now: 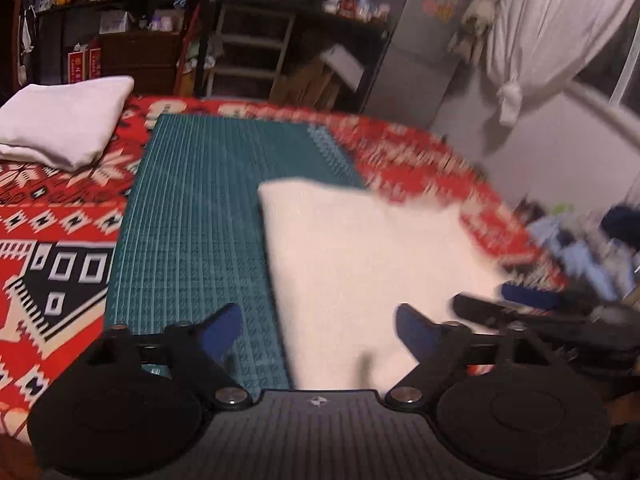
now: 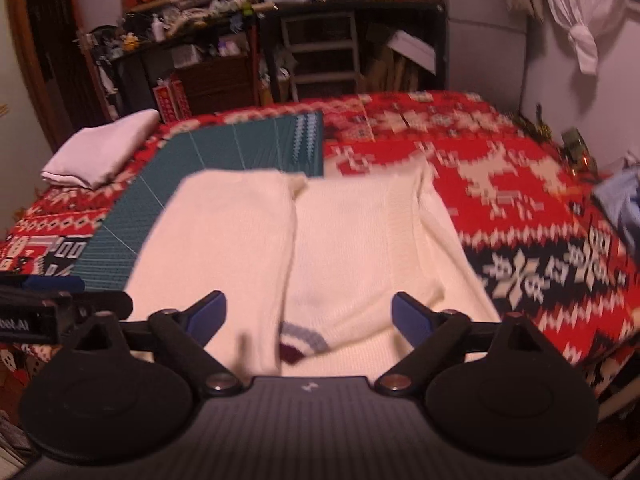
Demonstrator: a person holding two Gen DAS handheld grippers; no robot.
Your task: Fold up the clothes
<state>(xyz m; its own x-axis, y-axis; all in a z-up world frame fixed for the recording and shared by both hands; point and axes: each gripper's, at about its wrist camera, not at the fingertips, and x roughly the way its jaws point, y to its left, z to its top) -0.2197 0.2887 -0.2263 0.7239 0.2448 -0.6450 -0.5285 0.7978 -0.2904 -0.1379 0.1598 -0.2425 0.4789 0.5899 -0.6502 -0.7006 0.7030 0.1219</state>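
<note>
Right wrist view: my right fingers [image 2: 309, 316] hang released above the cream sweater [image 2: 320, 240], which lies on the bed [image 2: 520, 200] partly over the mat [image 2: 224, 148]; my left fingers [image 1: 319, 330] gape too, gripping nothing.

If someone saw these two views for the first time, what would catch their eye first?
Most likely the cream sweater, lying partly folded in the middle, half on the teal cutting mat and half on the loud red patterned blanket. Next, the folded white garment lying at the far left corner of the bed. Both the left gripper and the right gripper are open above the sweater's near edge, holding nothing.
</note>
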